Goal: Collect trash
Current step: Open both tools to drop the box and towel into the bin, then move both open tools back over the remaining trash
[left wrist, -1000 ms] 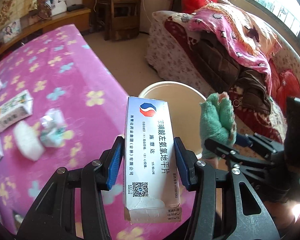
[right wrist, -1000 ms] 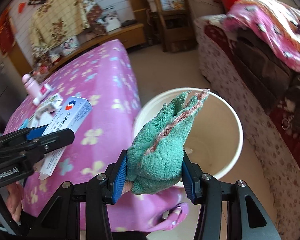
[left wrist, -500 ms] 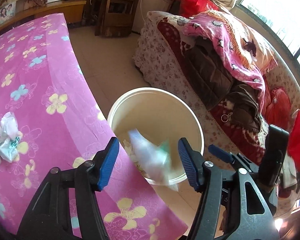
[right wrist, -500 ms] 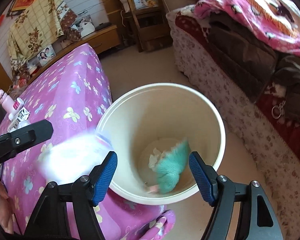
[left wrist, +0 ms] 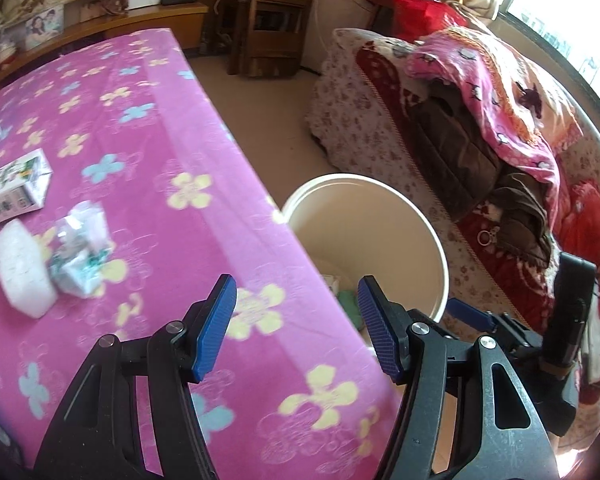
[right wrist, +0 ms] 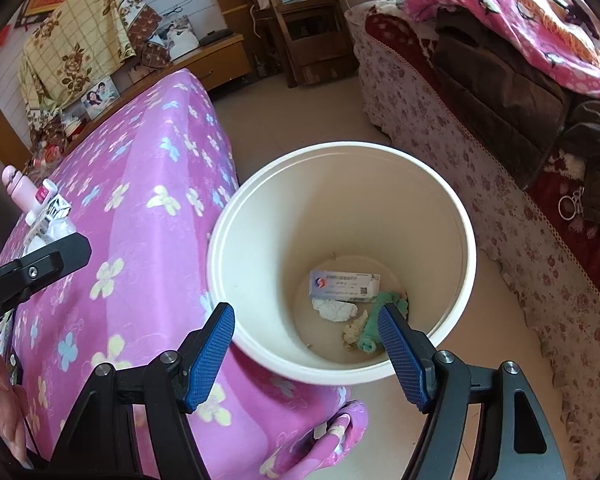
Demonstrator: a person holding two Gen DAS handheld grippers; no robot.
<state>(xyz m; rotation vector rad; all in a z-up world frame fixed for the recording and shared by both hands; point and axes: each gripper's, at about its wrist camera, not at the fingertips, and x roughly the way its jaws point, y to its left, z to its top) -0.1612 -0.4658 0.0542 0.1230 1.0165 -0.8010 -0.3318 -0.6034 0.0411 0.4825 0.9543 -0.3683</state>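
My table (left wrist: 148,128), draped in a pink cloth with butterfly flowers, takes up the most room. Beside its edge on the floor stands the cream plastic bucket (right wrist: 458,216), open at the top. At its bottom lie the white medicine box (right wrist: 342,286) with blue print, flat on its side; the green cloth (right wrist: 394,304) bunched just beside it, partly hidden by my right claw's pad; and crumpled white tissue (right wrist: 334,310) touching the box's lower edge, with a yellowish scrap near the cloth.

On the table, well apart from the bucket, trash lies loose: a green and white carton (left wrist: 14,190), a white foam-like block (left wrist: 22,268) and a crumpled clear wrapper (left wrist: 82,250) just beside it.

My left gripper (left wrist: 294,322) hangs over the table's edge, jaws spread, nothing between them. My right gripper (right wrist: 306,350) hovers over the bucket's near rim, jaws likewise spread and empty.
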